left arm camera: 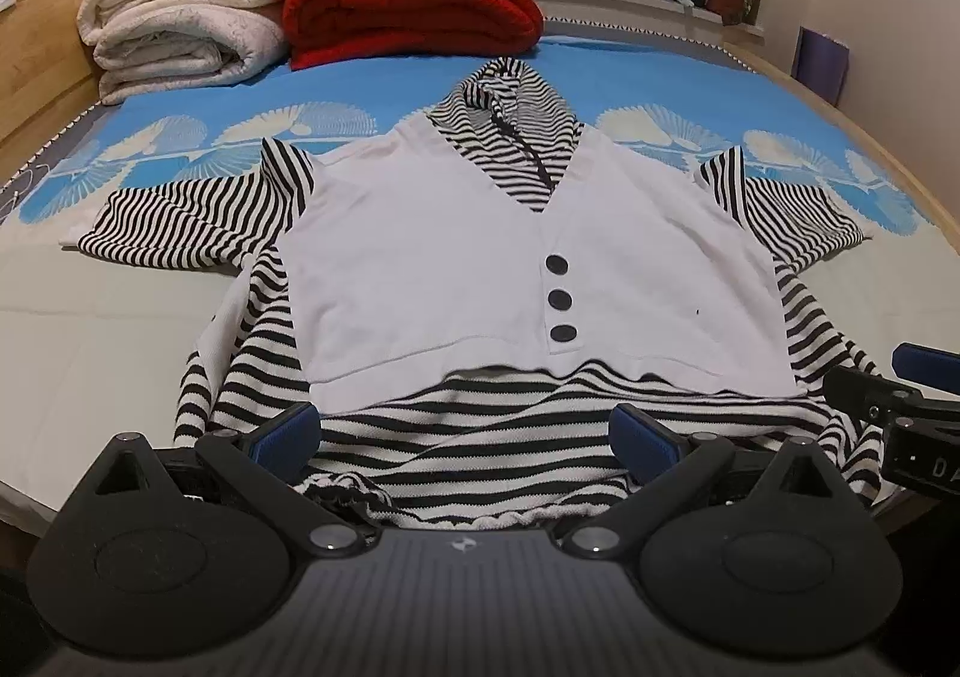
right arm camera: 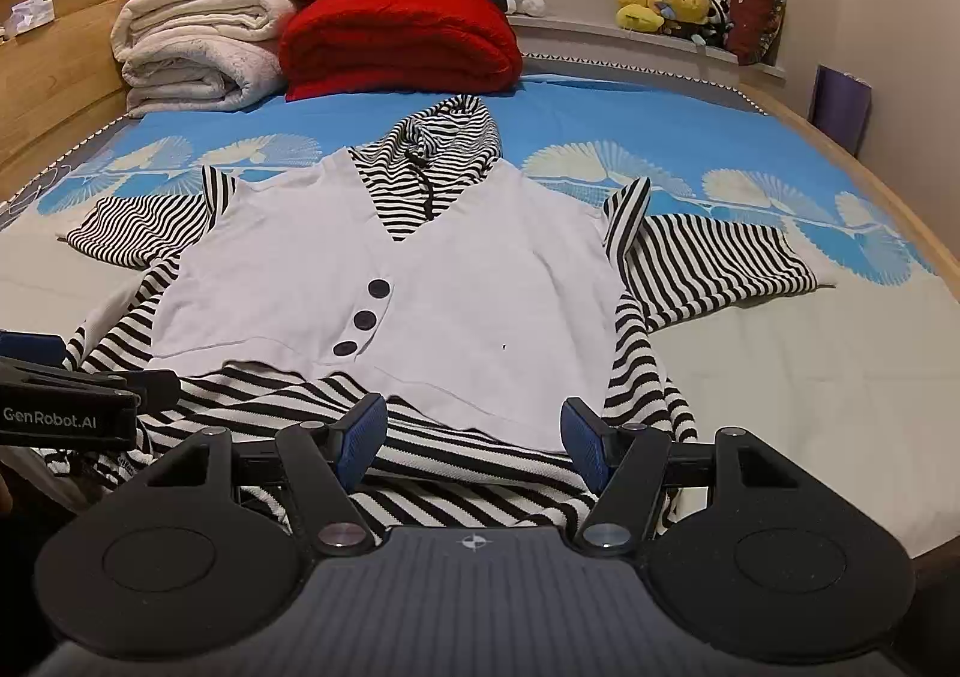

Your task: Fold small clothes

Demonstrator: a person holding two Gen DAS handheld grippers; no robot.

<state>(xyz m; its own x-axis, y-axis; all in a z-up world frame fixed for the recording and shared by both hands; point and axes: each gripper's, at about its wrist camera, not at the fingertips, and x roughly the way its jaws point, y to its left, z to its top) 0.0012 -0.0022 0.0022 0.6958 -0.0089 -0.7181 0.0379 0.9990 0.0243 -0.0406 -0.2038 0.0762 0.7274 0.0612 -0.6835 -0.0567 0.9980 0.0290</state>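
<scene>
1. The left gripper [left arm camera: 465, 437] angles down over the near hem of the top [left arm camera: 528, 257], jaws spread wide, nothing between the pads.
2. The right gripper [right arm camera: 474, 437] sits beside it, tilted down the same way, jaws also apart and empty.
3. The top lies flat, face up, on the bed [right arm camera: 780, 377], sleeves out, hood towards the blankets [right arm camera: 396, 41].
4. Gripper bodies hide the nearest hem; the hands are out of view.

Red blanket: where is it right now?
The red blanket lies folded at the far end of the bed, just right of the stacked white bedding and beyond the striped top's hood in both wrist views.
</scene>
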